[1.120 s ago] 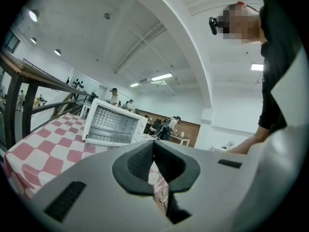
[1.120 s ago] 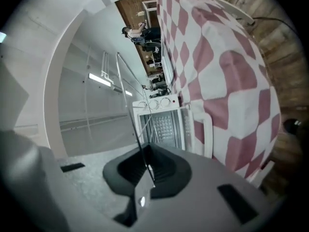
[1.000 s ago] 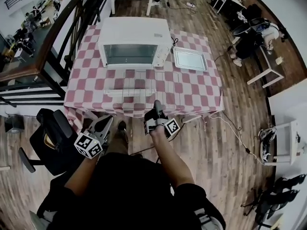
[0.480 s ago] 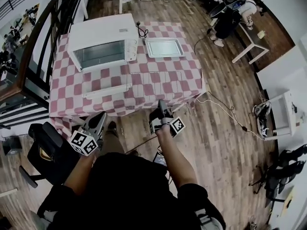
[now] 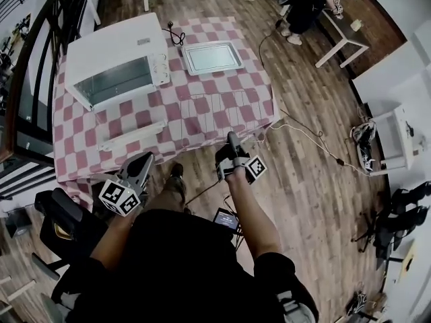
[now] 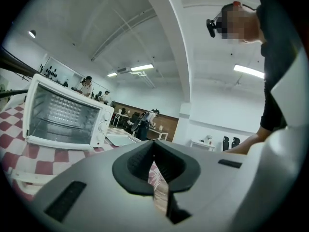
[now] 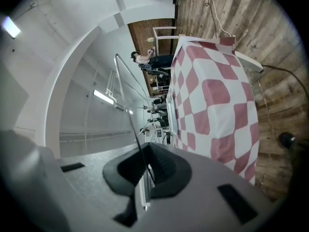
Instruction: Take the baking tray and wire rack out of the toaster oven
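Toaster oven of white metal (image 5: 114, 46) is set at the left of the red-and-white checked tablecloth (image 5: 77, 147), its door let down. Just beside it on the right, the shallow rectangular silver baking tray (image 5: 212, 57) is laid on the cloth, already out. Nearer the person, off the table's edge, the left gripper (image 5: 143, 159) and the right gripper (image 5: 233, 138) are both held clenched on nothing. The work is judged all but finished; should the wire rack remain inside, it is best fetched with jaws parted and brought in level. That wire rack cannot be made out, the oven's cavity being seen only aslant.
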{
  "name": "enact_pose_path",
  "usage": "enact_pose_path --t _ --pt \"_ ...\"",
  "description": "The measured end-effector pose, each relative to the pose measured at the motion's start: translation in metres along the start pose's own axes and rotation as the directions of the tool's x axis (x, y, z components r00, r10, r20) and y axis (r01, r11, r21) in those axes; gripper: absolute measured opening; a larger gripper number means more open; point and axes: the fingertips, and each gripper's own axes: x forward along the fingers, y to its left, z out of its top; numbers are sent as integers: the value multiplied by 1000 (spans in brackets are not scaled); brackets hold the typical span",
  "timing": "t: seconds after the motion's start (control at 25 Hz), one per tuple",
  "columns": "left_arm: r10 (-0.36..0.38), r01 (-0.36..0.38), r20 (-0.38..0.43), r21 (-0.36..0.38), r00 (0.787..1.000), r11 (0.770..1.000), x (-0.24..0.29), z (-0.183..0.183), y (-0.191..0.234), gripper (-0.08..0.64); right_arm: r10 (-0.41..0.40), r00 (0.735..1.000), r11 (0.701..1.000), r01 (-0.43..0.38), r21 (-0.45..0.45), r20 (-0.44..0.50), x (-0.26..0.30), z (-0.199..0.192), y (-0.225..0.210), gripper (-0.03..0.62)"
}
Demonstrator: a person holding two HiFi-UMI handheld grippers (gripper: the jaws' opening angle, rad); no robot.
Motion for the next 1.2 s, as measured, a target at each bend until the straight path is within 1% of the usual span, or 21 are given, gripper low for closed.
enact_pose_path --t 0.08,0.16,0.24,0.44,0.72,0.92,1.04,1.2 --pt "-27 27 -18 -13 999 1000 23 0 10 -6 -19 1000 1000 19 2 9 14 13 -10 2" --pt "-55 55 -29 0 998 998 45 5 22 -6 -43 999 999 43 4 22 30 26 -22 2" --pt "-69 69 -36 7 997 998 65 11 36 -6 -63 998 998 63 11 25 48 37 -33 2" --pt "-84 83 -57 -28 995 996 108 19 73 -6 -120 993 992 119 32 4 85 55 -64 2" --pt "-152 147 -108 -50 982 988 160 19 103 -6 -184 983 982 185 44 -25 126 75 -91 2" --pt "-189 181 -114 -77 975 981 192 23 119 -6 -254 966 966 256 29 -48 142 88 -102 2" --pt "-193 185 -109 -80 975 979 202 26 128 -6 -304 951 952 305 16 -55 144 93 -106 2" --pt "-187 177 -105 -99 977 979 208 27 142 -6 -344 937 939 344 -1 -68 152 95 -108 2"
